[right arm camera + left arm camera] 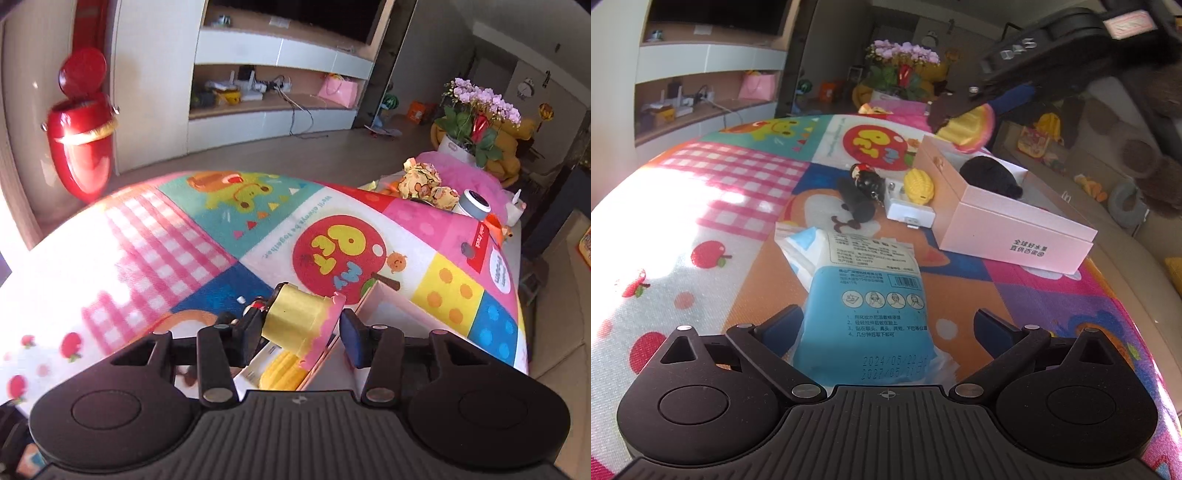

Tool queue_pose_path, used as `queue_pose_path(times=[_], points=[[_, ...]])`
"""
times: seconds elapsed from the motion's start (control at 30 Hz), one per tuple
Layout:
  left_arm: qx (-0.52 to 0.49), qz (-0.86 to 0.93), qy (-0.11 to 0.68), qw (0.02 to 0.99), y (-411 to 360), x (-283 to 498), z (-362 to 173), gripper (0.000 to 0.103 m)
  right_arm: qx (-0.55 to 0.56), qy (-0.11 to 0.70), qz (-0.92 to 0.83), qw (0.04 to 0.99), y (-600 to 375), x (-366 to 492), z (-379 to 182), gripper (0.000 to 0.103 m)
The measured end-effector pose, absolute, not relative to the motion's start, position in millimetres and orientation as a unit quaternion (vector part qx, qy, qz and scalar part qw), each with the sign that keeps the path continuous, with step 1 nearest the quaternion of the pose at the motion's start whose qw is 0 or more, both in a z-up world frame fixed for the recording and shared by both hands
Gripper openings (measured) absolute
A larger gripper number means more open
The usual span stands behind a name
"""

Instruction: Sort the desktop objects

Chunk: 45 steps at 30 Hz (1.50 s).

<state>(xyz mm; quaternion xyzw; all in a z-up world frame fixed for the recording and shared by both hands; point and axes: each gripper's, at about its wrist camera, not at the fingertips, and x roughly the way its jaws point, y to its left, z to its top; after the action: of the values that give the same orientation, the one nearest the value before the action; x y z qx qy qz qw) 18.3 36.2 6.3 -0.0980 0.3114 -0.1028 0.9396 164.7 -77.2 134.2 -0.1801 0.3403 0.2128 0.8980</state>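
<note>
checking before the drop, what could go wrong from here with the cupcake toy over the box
1. The yellow cupcake toy hangs tilted between the right hand-held gripper pads, near the pink box wall; released here, it might clip the rim and roll onto the mat.
2. A black object already fills part of the box, so the toy may bounce off.

Sunlit room, white shelving (280, 51), wooden floor (258, 151)

We read this as a home living room: a long white built-in wall unit with open wooden shelves (273, 88), a pot of purple orchids (484, 101) right of it, and a bright cartoon-print play mat (207, 236) in front of it.
</note>
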Motion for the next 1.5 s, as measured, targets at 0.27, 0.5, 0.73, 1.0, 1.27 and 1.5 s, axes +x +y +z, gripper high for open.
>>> queue_pose_path(times=[0.27,0.5,0.73,1.0,1.27,1.5], points=[[-0.089,-0.087,0.313,0.941,33,19,9,0.102,-0.277,0.364,0.212,0.864,-161,36,107,0.046],[-0.070,-0.071,0.300,0.949,26,10,38,0.102,-0.490,0.238,0.202,0.814,-140,-37,39,0.049],[-0.033,-0.051,0.281,0.958,36,0,58,0.102,-0.255,0.263,0.324,0.872,-150,-48,67,0.067],[-0.011,-0.085,0.298,0.951,2,19,49,0.102,-0.128,0.281,0.209,0.928,-211,-32,66,0.100],[0.056,-0.142,0.242,0.958,-48,24,71,0.102,-0.068,0.291,0.141,0.944,-240,-25,42,0.101],[-0.024,-0.048,0.260,0.964,-9,22,71,0.103,-0.115,0.250,0.163,0.948,-217,-13,71,0.069]])
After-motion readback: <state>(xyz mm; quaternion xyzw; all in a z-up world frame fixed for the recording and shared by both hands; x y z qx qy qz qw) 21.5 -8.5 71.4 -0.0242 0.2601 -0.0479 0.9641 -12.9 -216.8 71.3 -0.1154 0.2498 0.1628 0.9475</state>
